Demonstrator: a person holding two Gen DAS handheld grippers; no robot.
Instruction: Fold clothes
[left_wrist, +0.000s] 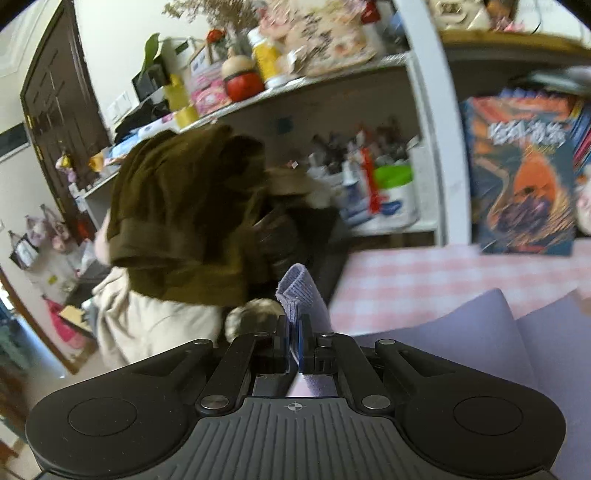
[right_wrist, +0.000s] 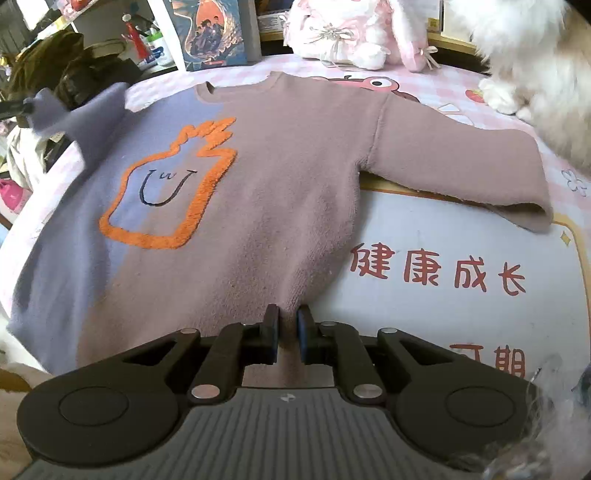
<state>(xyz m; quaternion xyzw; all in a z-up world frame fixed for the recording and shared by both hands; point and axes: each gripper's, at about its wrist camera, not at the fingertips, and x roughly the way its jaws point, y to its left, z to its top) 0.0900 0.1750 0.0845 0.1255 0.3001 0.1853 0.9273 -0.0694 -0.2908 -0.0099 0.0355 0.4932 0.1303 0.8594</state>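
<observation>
A small sweater (right_wrist: 258, 177), lavender on its left part and dusty pink on the rest, lies face up on the printed bed sheet (right_wrist: 443, 240). An orange outlined figure (right_wrist: 166, 184) with a smiling face marks its chest. My right gripper (right_wrist: 288, 314) is shut on the sweater's bottom hem. The pink right sleeve (right_wrist: 461, 166) lies spread out flat. My left gripper (left_wrist: 294, 325) is shut on the ribbed lavender cuff (left_wrist: 295, 288) of the other sleeve. That sleeve (right_wrist: 74, 110) is lifted off the bed at the far left of the right wrist view.
Plush toys (right_wrist: 351, 33) and a white fluffy shape (right_wrist: 535, 55) sit at the head of the bed beside an upright book (right_wrist: 210, 33). Past the bed's left edge are a pile of brown clothes (left_wrist: 184, 206), a beige garment (left_wrist: 159, 325) and cluttered shelves (left_wrist: 332, 74).
</observation>
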